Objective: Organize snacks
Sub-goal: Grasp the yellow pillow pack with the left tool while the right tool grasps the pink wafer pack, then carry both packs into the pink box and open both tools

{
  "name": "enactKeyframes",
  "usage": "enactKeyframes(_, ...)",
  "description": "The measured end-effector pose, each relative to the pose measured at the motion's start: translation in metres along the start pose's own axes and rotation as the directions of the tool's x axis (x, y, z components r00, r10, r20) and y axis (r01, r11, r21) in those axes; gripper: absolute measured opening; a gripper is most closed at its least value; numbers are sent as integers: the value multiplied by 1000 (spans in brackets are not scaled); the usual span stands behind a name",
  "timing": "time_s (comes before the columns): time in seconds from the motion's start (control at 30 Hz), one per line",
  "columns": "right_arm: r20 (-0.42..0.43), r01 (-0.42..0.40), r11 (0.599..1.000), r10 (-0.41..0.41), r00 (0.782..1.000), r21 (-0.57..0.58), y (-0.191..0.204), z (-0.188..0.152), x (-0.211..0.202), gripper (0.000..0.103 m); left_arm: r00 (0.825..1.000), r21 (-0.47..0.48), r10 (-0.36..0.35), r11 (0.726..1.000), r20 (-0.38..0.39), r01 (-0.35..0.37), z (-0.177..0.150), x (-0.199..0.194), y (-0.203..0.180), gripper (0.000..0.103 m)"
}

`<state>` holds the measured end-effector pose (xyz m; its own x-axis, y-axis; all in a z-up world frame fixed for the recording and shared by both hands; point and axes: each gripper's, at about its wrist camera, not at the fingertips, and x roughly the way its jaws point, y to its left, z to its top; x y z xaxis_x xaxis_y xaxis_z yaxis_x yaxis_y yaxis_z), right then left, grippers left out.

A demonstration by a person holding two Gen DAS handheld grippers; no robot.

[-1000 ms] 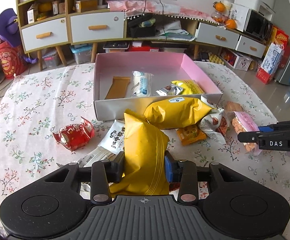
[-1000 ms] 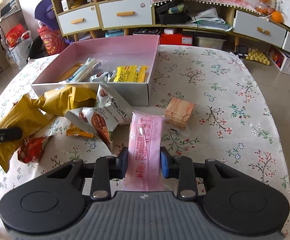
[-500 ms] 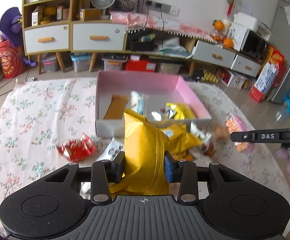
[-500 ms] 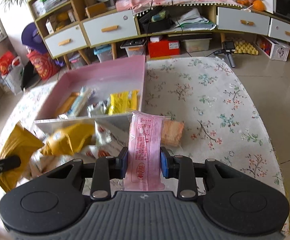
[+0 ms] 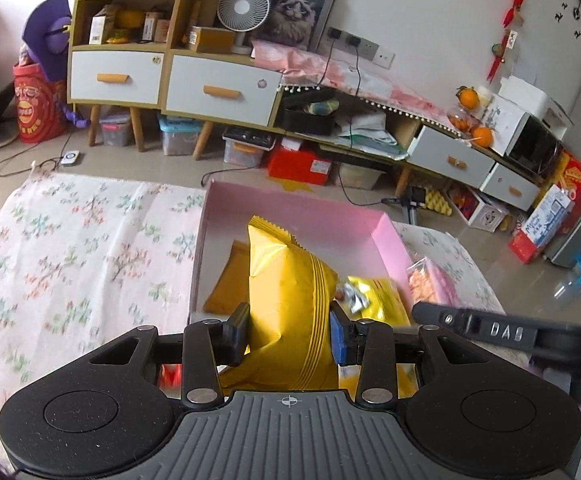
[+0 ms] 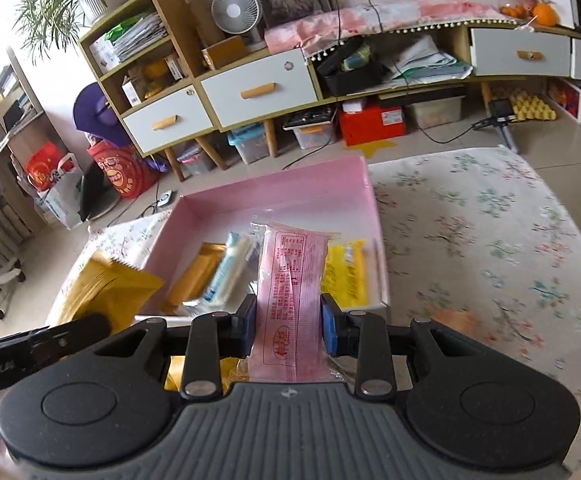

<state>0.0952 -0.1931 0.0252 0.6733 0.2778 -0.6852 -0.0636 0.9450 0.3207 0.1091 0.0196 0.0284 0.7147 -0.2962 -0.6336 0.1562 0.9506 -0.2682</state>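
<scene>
My left gripper (image 5: 289, 334) is shut on a yellow snack bag (image 5: 286, 292) and holds it above the near wall of the pink box (image 5: 290, 206). My right gripper (image 6: 289, 330) is shut on a pink snack packet (image 6: 292, 280) and holds it above the same box (image 6: 274, 196). Inside the box lie a brown packet (image 5: 228, 280), a yellow packet (image 6: 344, 274) and a white-blue packet (image 6: 230, 268). The right gripper's arm (image 5: 502, 334) shows in the left wrist view, and the yellow bag (image 6: 106, 288) shows in the right wrist view.
The box stands on a table with a floral cloth (image 5: 70, 248). A red packet (image 5: 168, 374) peeks out under the left gripper. Behind the table stand a drawer cabinet (image 5: 170, 76) and floor clutter. The cloth also spreads to the right (image 6: 486, 240).
Both grippers have risen and moved forward with their packets, from above the loose snacks to above the pink box. The table snacks have dropped out of sight.
</scene>
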Motion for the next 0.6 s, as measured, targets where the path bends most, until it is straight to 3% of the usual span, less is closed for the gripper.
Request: enactKeyframes(0.6,8,32,998,-33,999,60,-8,36,67,29,998,21,54,998,-33,-53,49,112,14,37)
